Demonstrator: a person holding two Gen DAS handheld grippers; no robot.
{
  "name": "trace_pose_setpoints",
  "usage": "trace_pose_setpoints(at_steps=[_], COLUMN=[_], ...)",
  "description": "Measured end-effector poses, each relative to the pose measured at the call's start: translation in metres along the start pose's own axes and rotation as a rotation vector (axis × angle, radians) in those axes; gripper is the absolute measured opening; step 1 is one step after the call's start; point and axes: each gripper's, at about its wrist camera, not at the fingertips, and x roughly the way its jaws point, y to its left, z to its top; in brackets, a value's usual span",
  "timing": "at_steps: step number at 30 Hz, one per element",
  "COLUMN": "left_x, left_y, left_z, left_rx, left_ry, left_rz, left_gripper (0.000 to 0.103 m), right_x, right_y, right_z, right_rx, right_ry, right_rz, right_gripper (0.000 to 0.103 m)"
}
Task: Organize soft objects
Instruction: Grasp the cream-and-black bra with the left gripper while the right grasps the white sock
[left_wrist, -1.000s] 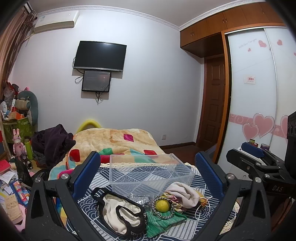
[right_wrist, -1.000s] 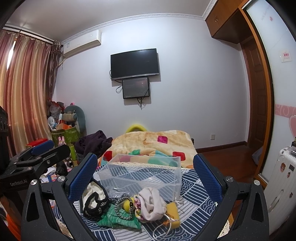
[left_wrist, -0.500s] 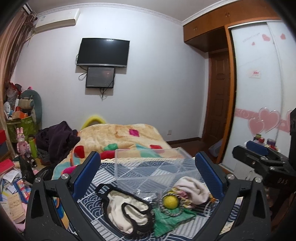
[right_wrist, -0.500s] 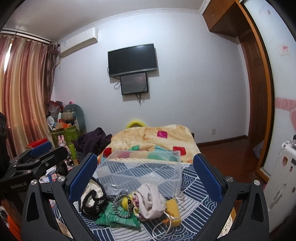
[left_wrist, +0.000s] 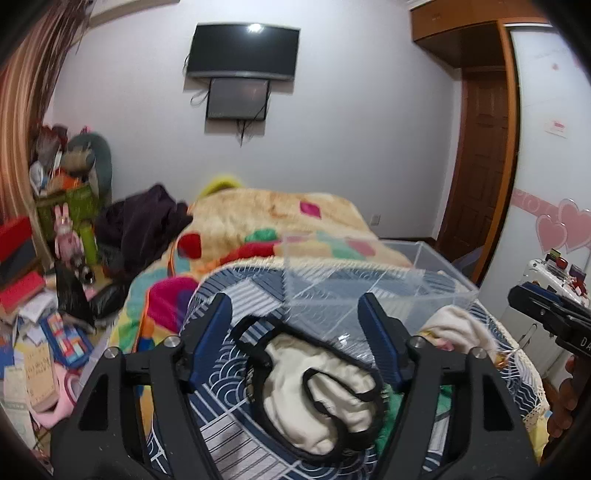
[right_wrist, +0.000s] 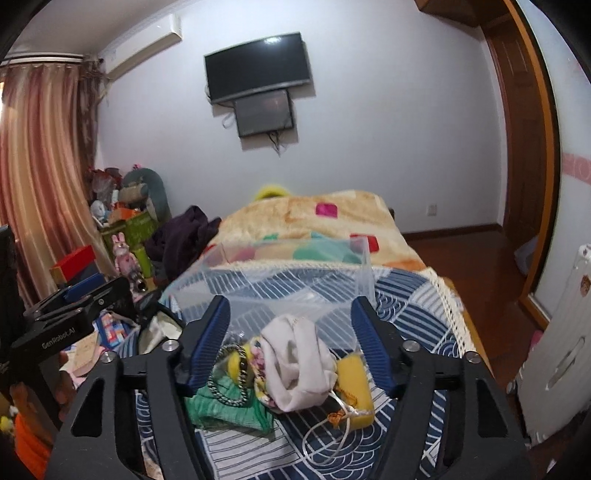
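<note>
While both tools hover above the blue patterned cloth (right_wrist: 417, 306), the left gripper (left_wrist: 299, 336) points forward and tilted down, fingers spread wide, gripping nothing, framing the cream garment with black trim (left_wrist: 317, 384). Right gripper (right_wrist: 291, 339) is level beside it, also spread and empty, framing the white sock bundle (right_wrist: 295, 362), green cloth (right_wrist: 221, 406), yellow ball (right_wrist: 236, 363) and yellow sponge (right_wrist: 354, 384). Clear plastic box (right_wrist: 266, 280) sits just behind the pile, on the cloth. Bed blanket (left_wrist: 258, 218) lies beyond.
</note>
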Motion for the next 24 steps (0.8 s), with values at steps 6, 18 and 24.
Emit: trace_pose_setpoints(at_steps=[6,18,24], left_x=[0.029,0.067,0.056], left_y=[0.02,0.022,0.016], left_z=[-0.013,-0.044,-0.04], left_rx=[-0.037,-0.034,-0.008], left_ry=[0.095,0.281,0.23], left_rz=[0.003,-0.04,-0.03], left_gripper=[0.068,0.032,0.019], right_x=[0.012,0.04,0.04], right_y=[-0.008,-0.01,-0.01], right_z=[-0.009,-0.022,-0.023], right_rx=[0.031,0.024,0.024], right_ry=[0.07,0.199,0.201], right_rz=[0.005,0.032,0.03], right_gripper=[0.05,0.037,0.018])
